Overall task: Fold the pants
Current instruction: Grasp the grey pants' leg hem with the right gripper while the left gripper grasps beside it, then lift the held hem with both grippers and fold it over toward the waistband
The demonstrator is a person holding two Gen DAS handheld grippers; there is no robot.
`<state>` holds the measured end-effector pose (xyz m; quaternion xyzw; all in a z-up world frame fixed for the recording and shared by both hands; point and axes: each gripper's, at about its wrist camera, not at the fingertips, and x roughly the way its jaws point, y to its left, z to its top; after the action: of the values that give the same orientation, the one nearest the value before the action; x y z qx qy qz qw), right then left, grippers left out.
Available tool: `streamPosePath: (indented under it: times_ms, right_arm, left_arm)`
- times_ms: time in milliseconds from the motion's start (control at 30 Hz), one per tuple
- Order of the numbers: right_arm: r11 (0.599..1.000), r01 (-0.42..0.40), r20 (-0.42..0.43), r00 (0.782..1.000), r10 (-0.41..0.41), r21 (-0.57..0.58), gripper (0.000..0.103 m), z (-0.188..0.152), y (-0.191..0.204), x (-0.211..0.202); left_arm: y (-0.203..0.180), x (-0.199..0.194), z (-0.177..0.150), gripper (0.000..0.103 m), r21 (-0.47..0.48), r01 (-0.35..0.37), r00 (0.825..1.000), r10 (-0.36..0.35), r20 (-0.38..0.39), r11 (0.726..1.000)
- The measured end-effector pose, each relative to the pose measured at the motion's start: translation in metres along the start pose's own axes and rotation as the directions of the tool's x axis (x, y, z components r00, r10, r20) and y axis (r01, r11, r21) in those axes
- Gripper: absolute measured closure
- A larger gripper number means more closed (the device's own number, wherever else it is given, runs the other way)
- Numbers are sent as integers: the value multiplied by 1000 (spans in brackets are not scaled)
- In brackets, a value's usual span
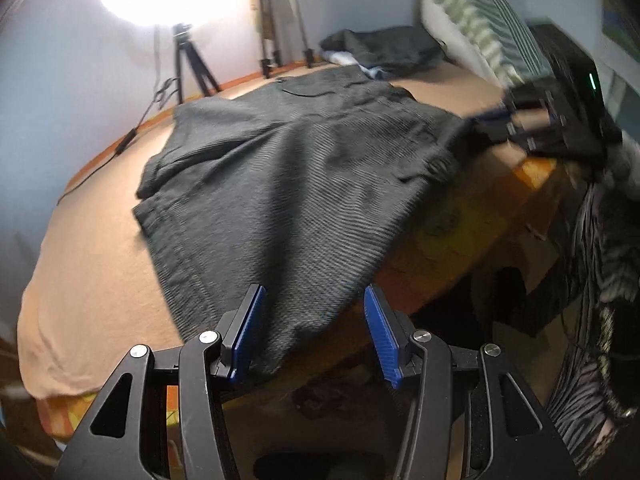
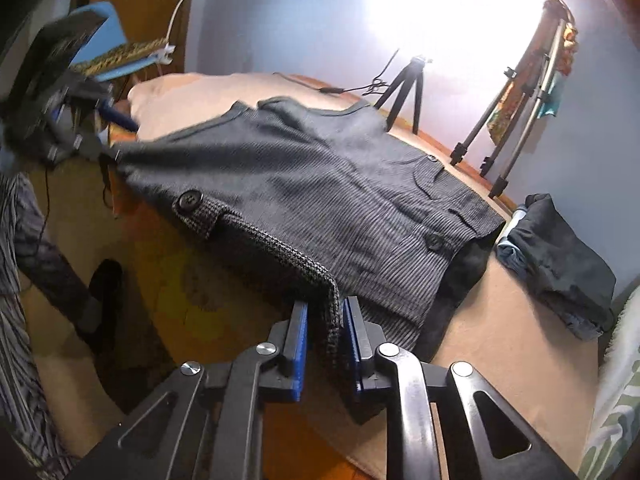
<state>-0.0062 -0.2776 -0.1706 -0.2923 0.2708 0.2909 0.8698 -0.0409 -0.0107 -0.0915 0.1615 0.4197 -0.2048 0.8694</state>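
Observation:
Dark grey ribbed pants (image 1: 280, 168) (image 2: 340, 184) lie spread flat on a bed with a tan sheet (image 1: 88, 280) (image 2: 500, 340). Their near edge hangs over the bed's side. My left gripper (image 1: 316, 320) is open at the leg hem. The cloth lies between and under its blue pads (image 1: 250, 328), and the right pad stands apart from it. My right gripper (image 2: 326, 320) is shut on the tweed waistband corner (image 2: 334, 300), next to a buttoned tab (image 2: 188, 202). Each gripper shows blurred in the other's view: the right gripper (image 1: 480, 120) at the waist, the left gripper (image 2: 116, 136) at the hem.
A pile of dark and blue clothes (image 1: 384, 48) (image 2: 560, 252) sits at the bed's far end, beside a striped pillow (image 1: 472, 16). Tripods (image 1: 188, 64) (image 2: 404, 88) and a bright lamp stand along the wall. A person's striped sleeve (image 1: 592, 340) (image 2: 16, 280) is by the bed's side.

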Motion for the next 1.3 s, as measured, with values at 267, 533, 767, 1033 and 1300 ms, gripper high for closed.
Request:
streamPosePath:
  times_ms: [267, 533, 767, 1033, 1300]
  right_arm:
    - [997, -7, 38, 999, 4, 76, 94, 20, -22, -4]
    - [992, -28, 53, 998, 22, 121, 94, 20, -34, -6]
    - [993, -13, 62, 998, 6, 115, 95, 18, -29, -10]
    - [981, 21, 158, 986, -52, 192, 95, 36, -48, -32]
    - [968, 79, 226, 965, -135, 240, 95, 82, -91, -33]
  left_arm:
    - [-10, 27, -6, 53, 67, -47, 997, 50, -50, 997]
    - [8, 33, -14, 60, 64, -138, 988, 142, -65, 988]
    - [23, 14, -1, 98, 53, -165, 986, 163, 32, 985]
    - [57, -18, 54, 99, -13, -205, 959, 203, 195, 979]
    - [93, -7, 125, 99, -20, -258, 922, 252, 292, 966]
